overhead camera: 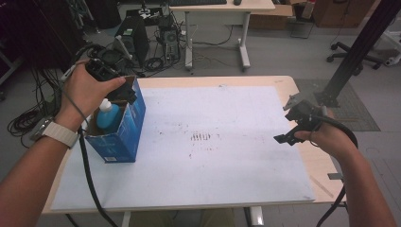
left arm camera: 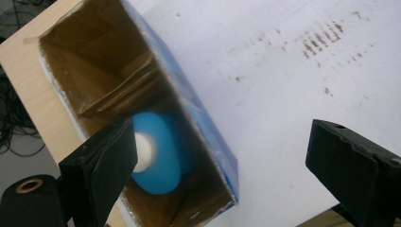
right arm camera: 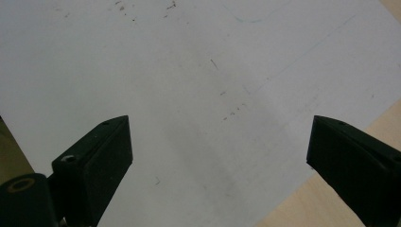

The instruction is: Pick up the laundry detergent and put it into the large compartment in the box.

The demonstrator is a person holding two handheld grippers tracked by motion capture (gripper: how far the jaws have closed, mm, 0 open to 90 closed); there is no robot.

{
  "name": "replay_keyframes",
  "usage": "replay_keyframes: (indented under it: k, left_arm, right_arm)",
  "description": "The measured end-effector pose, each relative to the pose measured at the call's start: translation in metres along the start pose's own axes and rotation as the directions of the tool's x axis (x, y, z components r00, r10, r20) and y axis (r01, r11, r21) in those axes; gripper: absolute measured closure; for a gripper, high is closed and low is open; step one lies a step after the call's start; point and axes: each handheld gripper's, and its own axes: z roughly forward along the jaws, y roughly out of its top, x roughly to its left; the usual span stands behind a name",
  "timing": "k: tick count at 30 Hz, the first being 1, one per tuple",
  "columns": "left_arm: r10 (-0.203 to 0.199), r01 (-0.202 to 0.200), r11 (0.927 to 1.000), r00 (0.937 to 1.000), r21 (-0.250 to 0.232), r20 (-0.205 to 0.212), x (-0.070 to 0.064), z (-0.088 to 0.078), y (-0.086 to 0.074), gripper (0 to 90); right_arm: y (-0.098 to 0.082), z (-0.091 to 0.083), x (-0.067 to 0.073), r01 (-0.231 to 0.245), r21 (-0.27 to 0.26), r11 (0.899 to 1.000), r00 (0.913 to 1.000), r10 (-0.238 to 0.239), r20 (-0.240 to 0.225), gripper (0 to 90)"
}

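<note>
Left gripper (overhead camera: pixel 124 91) over blue box (overhead camera: pixel 124 135), jaws spread wide, holding nothing.
Box stands open-topped at left of the high view on the white sheet (overhead camera: pixel 213 161); blue bottle (left arm camera: pixel 158 153) upright inside; right gripper (overhead camera: pixel 288 124) at right edge, jaws apart, empty, above bare sheet.

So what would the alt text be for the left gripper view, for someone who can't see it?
An open blue cardboard box stands on a white sheet, with a blue bottle inside, seen from above. The left tool hangs over it, jaws wide apart, one across the box's opening, one over the sheet.
</note>
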Motion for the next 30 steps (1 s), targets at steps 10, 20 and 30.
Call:
replay_keyframes:
  k: [10,20,30]
  left_arm:
    - [0.069,-0.069,0.9976,0.9975,0.006,0.019,-0.017,-0.002,0.005,10.2]
    - [0.127,-0.127,0.9919,0.9915,-0.001,0.028,-0.037,-0.004,0.008,10.3]
    - [0.193,-0.194,0.9811,0.9799,0.000,0.050,-0.056,-0.003,0.013,10.2]
  right_arm:
    - [-0.001,-0.001,0.001,-0.002,0.002,1.000,1.0000,0.002,-0.001,7.8]
    - [0.001,-0.004,0.002,0.002,-0.006,1.000,1.0000,-0.002,0.003,7.8]
    - [0.003,-0.004,0.003,0.005,-0.006,1.000,1.0000,-0.005,0.001,7.8]
